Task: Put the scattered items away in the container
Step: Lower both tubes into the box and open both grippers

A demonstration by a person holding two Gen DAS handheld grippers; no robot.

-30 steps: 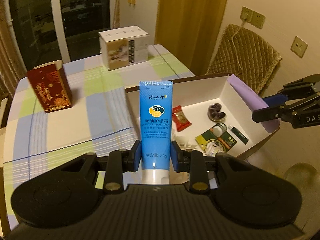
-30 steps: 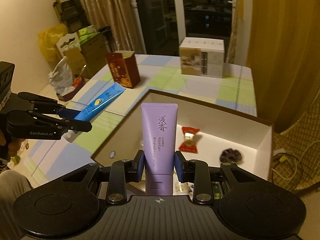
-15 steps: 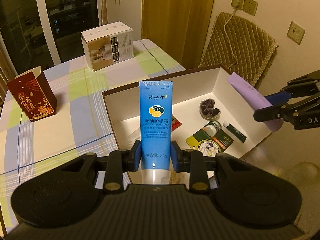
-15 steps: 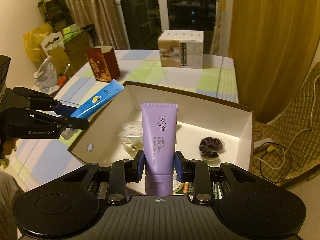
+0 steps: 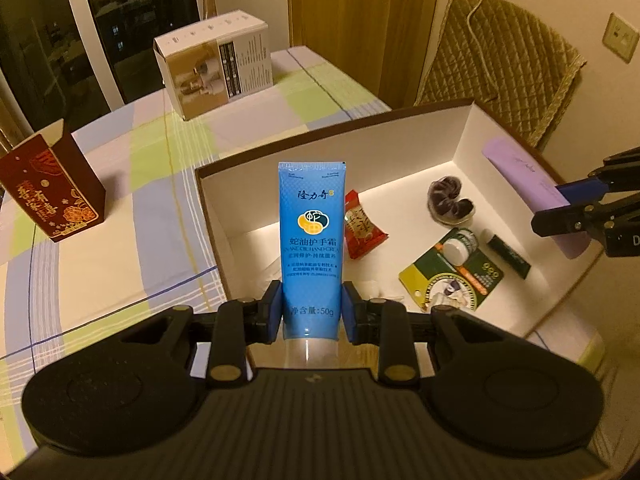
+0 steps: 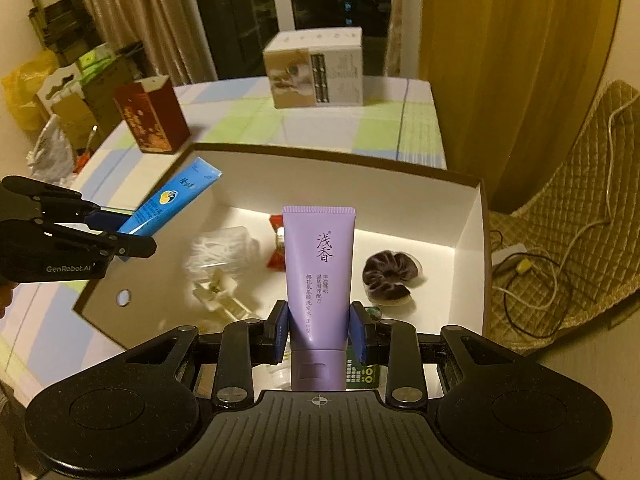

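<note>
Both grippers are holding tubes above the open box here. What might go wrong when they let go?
1. The blue hand cream tube hangs near the white box's left wall and might land on the rim or outside.
2. The purple tube might drop onto the dark scrunchie or red snack packet.
3. The left gripper and right gripper might collide.

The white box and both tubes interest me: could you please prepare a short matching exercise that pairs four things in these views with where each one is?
Things:
1. blue tube
2. purple tube
3. dark scrunchie
4. red carton

Places:
A. standing on the checked tablecloth, outside the white box
B. clamped in the right gripper
C. lying on the floor of the white box
D. clamped in the left gripper

Pairs: 1-D, 2-B, 3-C, 4-A
</note>
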